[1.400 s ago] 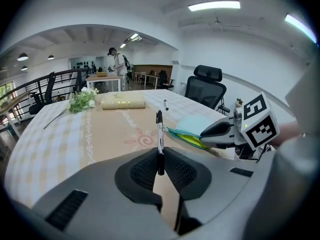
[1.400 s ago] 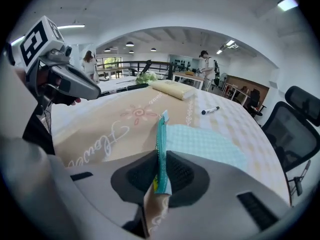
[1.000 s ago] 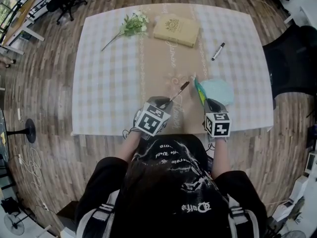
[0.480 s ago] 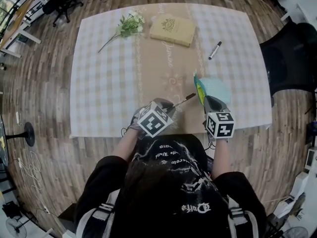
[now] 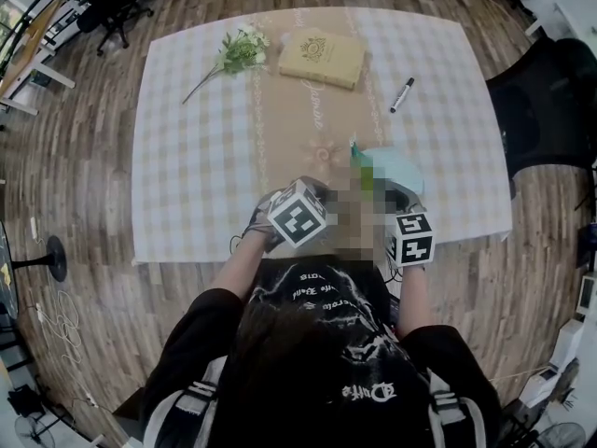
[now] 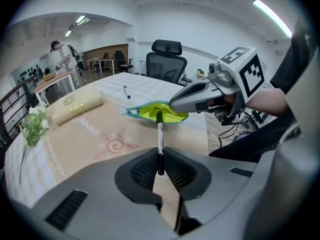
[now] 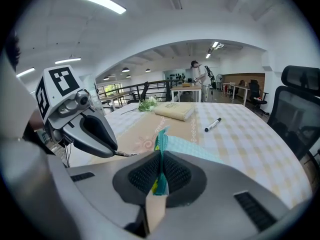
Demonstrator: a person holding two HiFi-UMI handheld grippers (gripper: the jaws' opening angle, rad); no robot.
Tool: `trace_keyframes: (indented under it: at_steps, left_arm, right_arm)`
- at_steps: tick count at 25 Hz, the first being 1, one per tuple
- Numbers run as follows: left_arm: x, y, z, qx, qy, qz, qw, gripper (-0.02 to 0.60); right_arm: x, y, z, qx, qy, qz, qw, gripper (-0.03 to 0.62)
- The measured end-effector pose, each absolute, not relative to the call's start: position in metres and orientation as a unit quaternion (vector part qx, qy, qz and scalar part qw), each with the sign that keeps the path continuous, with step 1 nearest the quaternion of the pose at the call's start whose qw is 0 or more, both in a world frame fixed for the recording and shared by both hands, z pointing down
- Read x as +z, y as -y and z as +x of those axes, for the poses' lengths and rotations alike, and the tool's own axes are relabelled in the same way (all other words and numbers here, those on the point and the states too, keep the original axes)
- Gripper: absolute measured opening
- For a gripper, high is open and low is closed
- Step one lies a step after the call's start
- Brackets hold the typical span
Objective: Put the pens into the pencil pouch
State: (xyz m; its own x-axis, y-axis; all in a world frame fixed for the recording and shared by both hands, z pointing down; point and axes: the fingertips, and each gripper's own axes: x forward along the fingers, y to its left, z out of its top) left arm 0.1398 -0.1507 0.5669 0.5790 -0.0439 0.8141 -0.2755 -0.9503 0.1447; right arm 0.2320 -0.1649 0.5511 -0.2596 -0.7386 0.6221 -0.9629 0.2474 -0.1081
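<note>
Pen point(image 6: 160, 139) pinched by its dark lower end between the jaws of the left gripper point(image 6: 160, 177), which are closed nearly all the way on the slim barrel. White barrel with black print, standing away from the pads, far end aimed at the pencil pouch point(image 6: 159, 112). Pouch unzipped and gaping, with yellow-green lining on show and a teal zipper round the mouth. Far end of the pen right at that mouth in the left gripper view; whether already inside or only in front of it, impossible to tell. Right gripper point(image 7: 160, 178) clamped almost shut on the teal zipper edge of the pouch, that edge standing upright between the pads, the pale checked body of the pouch trailing off beyond them onto the tablecloth point(image 5: 196, 157). Both grippers close together at the near edge of the table, noses angled toward each other, with the spot between them masked in the head view. Second pen point(image 5: 402, 94), black-capped, lying alone farther back on the right, well apart from the pouch. Cream book point(image 5: 323, 58) and flower sprig point(image 5: 238, 52) at the far edge. Black office chair point(image 5: 546, 101) beside the table on the right.
</note>
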Motion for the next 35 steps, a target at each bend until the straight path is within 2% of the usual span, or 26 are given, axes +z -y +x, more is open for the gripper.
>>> trace_keyframes:
  at_steps: [6, 12, 23, 31, 35]
  left_arm:
    - [0.568, 0.15, 0.153, 0.443, 0.085, 0.882, 0.135, 0.052]
    - [0.567, 0.153, 0.158, 0.417, 0.093, 0.882, 0.197, 0.052]
    - [0.569, 0.162, 0.162, 0.4, 0.122, 0.878, 0.232, 0.052]
    - [0.568, 0.167, 0.173, 0.351, 0.125, 0.878, 0.301, 0.052]
    - [0.57, 0.172, 0.175, 0.343, 0.138, 0.875, 0.312, 0.052]
  right_arm:
    - [0.546, 0.163, 0.216, 0.236, 0.771, 0.544, 0.232, 0.028]
    - [0.539, 0.16, 0.197, 0.216, 0.787, 0.523, 0.248, 0.028]
    - [0.532, 0.157, 0.175, 0.203, 0.804, 0.497, 0.255, 0.028]
    - [0.529, 0.154, 0.166, 0.213, 0.82, 0.474, 0.239, 0.028]
    - [0.524, 0.153, 0.161, 0.22, 0.827, 0.466, 0.225, 0.028]
